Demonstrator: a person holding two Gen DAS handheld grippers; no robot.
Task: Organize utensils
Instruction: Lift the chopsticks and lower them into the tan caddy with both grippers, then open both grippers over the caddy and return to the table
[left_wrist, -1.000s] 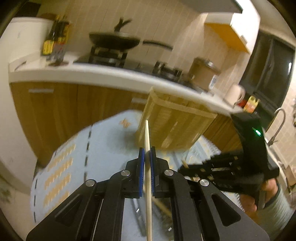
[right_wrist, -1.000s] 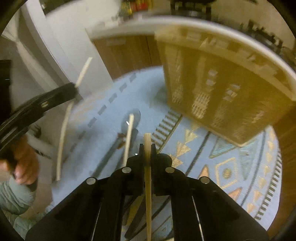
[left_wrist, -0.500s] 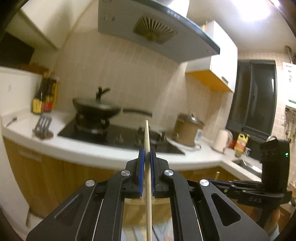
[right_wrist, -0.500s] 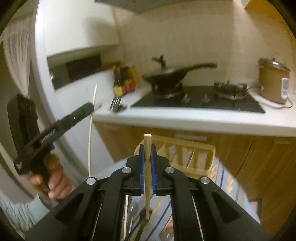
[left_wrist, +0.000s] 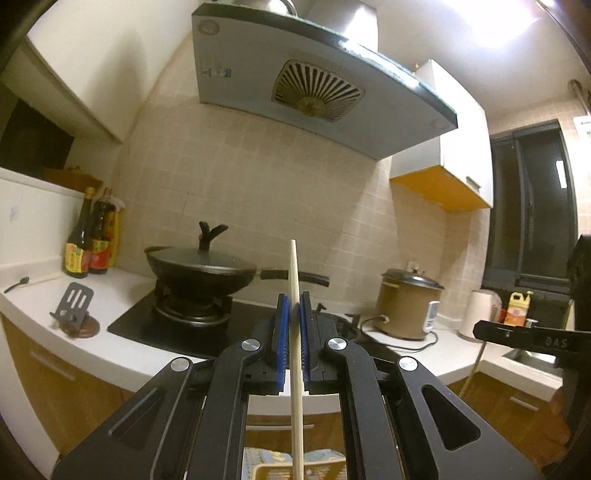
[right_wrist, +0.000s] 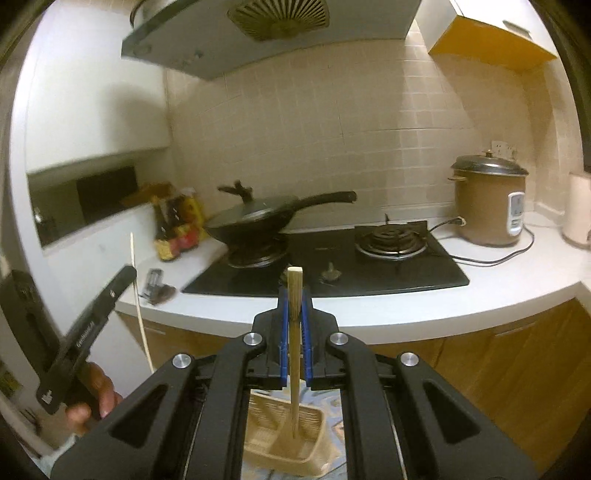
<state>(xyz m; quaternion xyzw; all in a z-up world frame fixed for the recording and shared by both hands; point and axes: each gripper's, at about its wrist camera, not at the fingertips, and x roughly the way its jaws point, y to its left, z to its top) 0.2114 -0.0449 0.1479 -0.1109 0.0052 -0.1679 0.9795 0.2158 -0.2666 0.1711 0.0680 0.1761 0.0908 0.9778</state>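
Observation:
My left gripper (left_wrist: 291, 306) is shut on a pale wooden chopstick (left_wrist: 295, 369) that stands upright between its blue pads. My right gripper (right_wrist: 294, 299) is shut on a second wooden chopstick (right_wrist: 294, 350), also upright, whose lower end hangs over a woven bamboo basket (right_wrist: 288, 439) on the patterned mat below. In the right wrist view the left gripper (right_wrist: 122, 277) shows at the left with its chopstick (right_wrist: 140, 310). In the left wrist view the right gripper (left_wrist: 480, 328) shows at the right edge.
A white kitchen counter (left_wrist: 122, 354) lies ahead with a black hob (right_wrist: 369, 273), a lidded wok (left_wrist: 199, 269), sauce bottles (left_wrist: 88, 247), a spatula on a rest (left_wrist: 74, 306), a brown rice cooker (right_wrist: 487, 203) and a sink (left_wrist: 532, 356). Wooden cabinets (right_wrist: 498, 369) stand below.
Both grippers have tilted up from the mat and basket toward the counter and wall, each still holding its chopstick. The right chopstick now hangs over the basket.

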